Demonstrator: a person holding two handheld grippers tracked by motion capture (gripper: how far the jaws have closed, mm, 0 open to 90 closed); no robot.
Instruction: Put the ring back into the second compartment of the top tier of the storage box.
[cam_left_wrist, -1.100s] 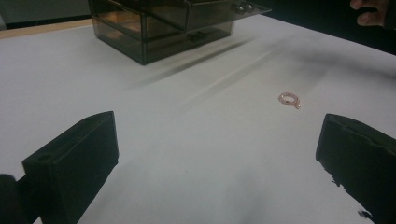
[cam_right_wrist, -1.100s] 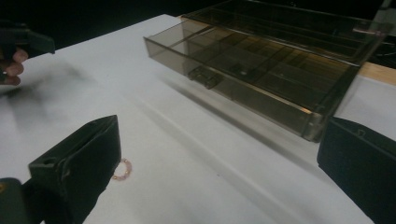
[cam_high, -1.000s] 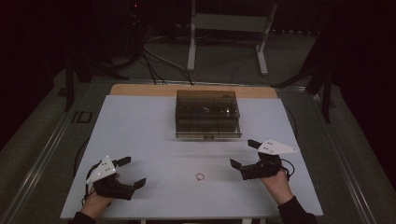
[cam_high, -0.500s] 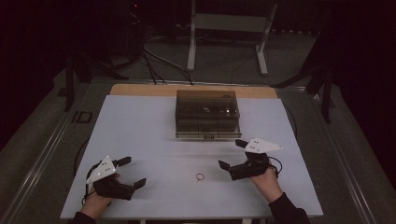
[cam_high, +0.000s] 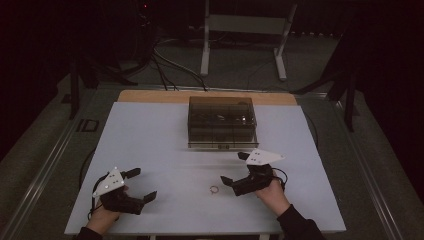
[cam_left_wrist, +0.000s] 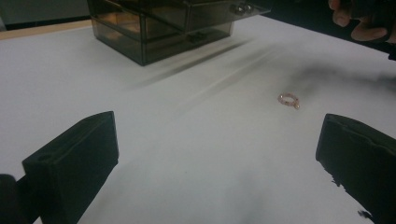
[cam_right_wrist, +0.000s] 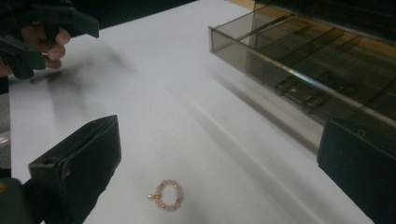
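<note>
One small pink beaded ring (cam_right_wrist: 169, 194) lies on the matte white table (cam_high: 150, 145) between my right gripper's (cam_high: 236, 169) wide-open jaws; my left gripper (cam_high: 144, 184) gapes too, near the smoky clear-plastic drawer box (cam_high: 222, 122)

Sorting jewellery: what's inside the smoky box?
Through the box walls, dividers and a few small dark shapes show. The tint hides what they are. The ring lies outside on the table.

A fixed high view looks forward and down over the white table (cam_high: 150, 150). Each gripper view rides low and close above the tabletop, both facing inward, sharing the pink bead ring (cam_right_wrist: 169, 194) and smoked acrylic drawer box (cam_left_wrist: 163, 23).
</note>
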